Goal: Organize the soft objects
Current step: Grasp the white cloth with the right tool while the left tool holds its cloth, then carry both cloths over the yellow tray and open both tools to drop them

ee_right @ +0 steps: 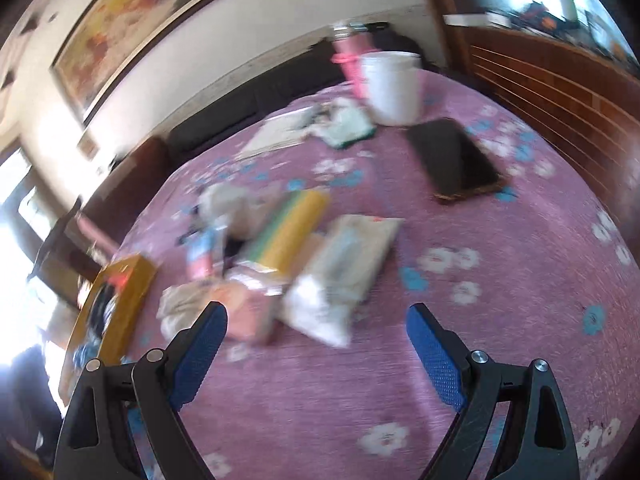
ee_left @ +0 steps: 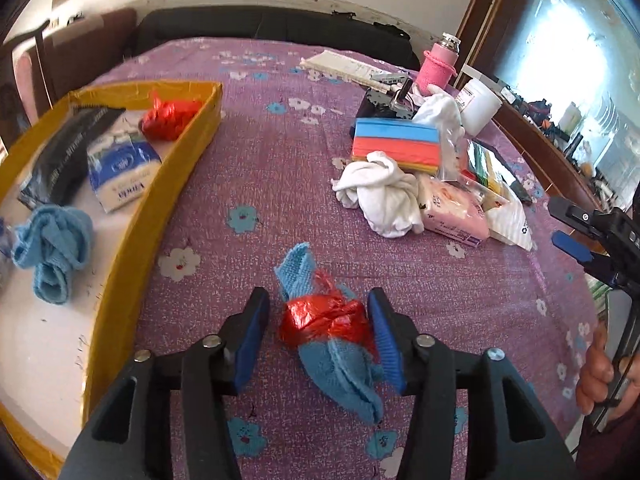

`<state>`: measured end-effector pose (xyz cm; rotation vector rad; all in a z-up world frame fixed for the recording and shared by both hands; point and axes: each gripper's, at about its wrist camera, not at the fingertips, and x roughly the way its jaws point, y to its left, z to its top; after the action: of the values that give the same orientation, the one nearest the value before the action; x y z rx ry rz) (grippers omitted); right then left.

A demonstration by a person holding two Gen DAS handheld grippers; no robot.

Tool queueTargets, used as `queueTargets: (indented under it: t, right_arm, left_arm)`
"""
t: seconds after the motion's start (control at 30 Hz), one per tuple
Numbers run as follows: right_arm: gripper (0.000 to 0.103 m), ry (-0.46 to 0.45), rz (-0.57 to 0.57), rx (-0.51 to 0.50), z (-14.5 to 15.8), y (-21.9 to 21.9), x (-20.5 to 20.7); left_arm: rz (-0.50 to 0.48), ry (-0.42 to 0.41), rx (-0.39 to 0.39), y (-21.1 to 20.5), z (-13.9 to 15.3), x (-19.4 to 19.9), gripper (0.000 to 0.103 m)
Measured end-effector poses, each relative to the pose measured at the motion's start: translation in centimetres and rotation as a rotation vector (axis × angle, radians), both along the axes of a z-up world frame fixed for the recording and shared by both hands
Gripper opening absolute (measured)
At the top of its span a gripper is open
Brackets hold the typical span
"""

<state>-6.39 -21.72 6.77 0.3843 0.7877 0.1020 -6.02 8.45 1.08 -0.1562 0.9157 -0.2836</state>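
Observation:
A blue cloth bound with red plastic [ee_left: 324, 324] lies on the purple flowered bedspread [ee_left: 280, 184] between the pads of my left gripper [ee_left: 319, 296]. The right pad touches it; the left pad stands a little clear, so the gripper is open. The yellow-walled box [ee_left: 160, 208] at the left holds another blue cloth [ee_left: 52, 248], a tissue pack [ee_left: 120, 172], a black packet [ee_left: 64, 152] and a red bag [ee_left: 168, 118]. My right gripper [ee_right: 315, 309] hangs open over the bedspread with nothing in it, near a blurred pile with a white pack [ee_right: 344, 276].
A pile at the right has a white cloth [ee_left: 384, 192], a coloured sponge pack [ee_left: 396, 144] and a pink tissue pack [ee_left: 456, 212]. Behind stand a pink bottle [ee_left: 434, 68] and a white tub [ee_left: 478, 106]. A dark phone [ee_right: 456, 160] lies near the wooden bed edge [ee_right: 560, 92].

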Motion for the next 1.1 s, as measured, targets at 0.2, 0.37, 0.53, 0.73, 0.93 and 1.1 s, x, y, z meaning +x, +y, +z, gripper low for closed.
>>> queueTargets:
  t: [0.2, 0.37, 0.53, 0.73, 0.93, 1.1]
  right_arm:
    - [0.094, 0.071, 0.316, -0.063, 0.5, 9.3, 3.5]
    - [0.091, 0.083, 0.422, -0.225, 0.1, 15.5, 6.6]
    - [0.080, 0.139, 0.441, -0.312, -1.9, 18.3, 9.1]
    - [0.030, 0.180, 0.397, -0.375, -3.5, 19.1, 9.6]
    - [0.027, 0.115, 0.388, -0.335, -0.2, 19.2, 7.8]
    - [0.027, 0.058, 0.473, -0.272, 3.2, 22.0, 5.9]
  left_arm:
    - [0.003, -0.002, -0.043, 0.7, 0.2, -0.6, 0.035]
    - [-0.005, -0.014, -0.140, 3.3, 2.5, -3.3, 0.035]
    - [0.022, -0.071, -0.176, 7.5, 5.4, -6.2, 0.035]
    - [0.210, -0.076, -0.144, 14.7, 5.7, -7.1, 0.035]
    - [0.320, -0.026, -0.121, 18.7, 3.9, -5.7, 0.036]
    - [0.364, 0.011, -0.047, 19.9, 3.1, -3.4, 0.038]
